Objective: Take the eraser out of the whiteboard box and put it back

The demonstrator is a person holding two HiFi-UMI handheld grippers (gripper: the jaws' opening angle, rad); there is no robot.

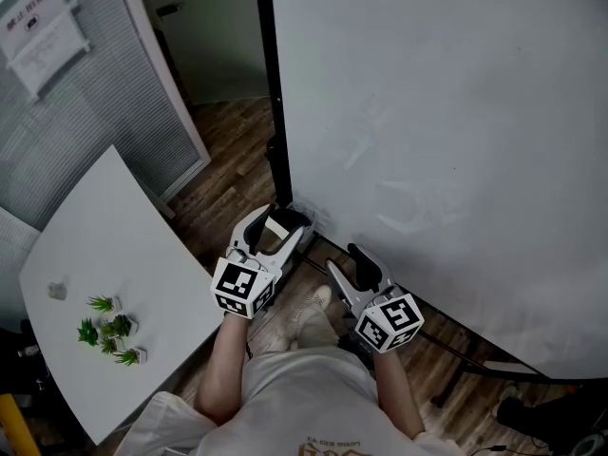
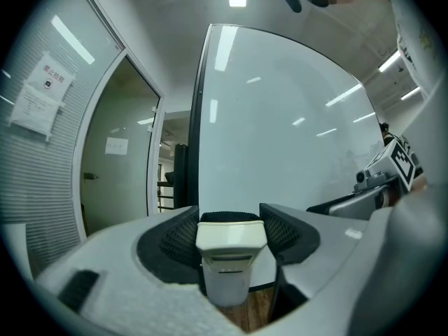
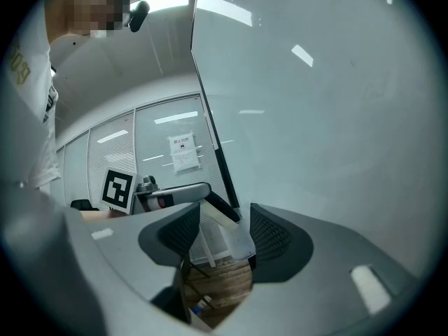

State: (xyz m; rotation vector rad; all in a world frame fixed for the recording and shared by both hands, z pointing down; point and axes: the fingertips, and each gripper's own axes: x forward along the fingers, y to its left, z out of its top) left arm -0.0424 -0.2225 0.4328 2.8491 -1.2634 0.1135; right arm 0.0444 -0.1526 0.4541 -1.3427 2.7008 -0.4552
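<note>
One big whiteboard (image 1: 437, 150) fills the right of the head view, its dark frame edge running down to the wooden floor (image 1: 228, 160). One white tabletop (image 1: 123, 245) sits off to the left. On it is a cluster of little green potted plants (image 1: 109, 331), four as far as I can count, toward its lower-left edge. A small grey object (image 1: 57, 291) sits just beyond them.

Two hand-held grippers are up in front of the person. The left hand-held gripper (image 2: 229, 219) is clamped on the single eraser (image 2: 229, 247), a cream block with dark felt on top. It is held in the air near the whiteboard's lower left corner. The right hand-held gripper (image 3: 224, 229) is released and holds nothing. Through its gap, only the other gripper and the eraser show farther off. No view lets me pick out the whiteboard box.
</note>
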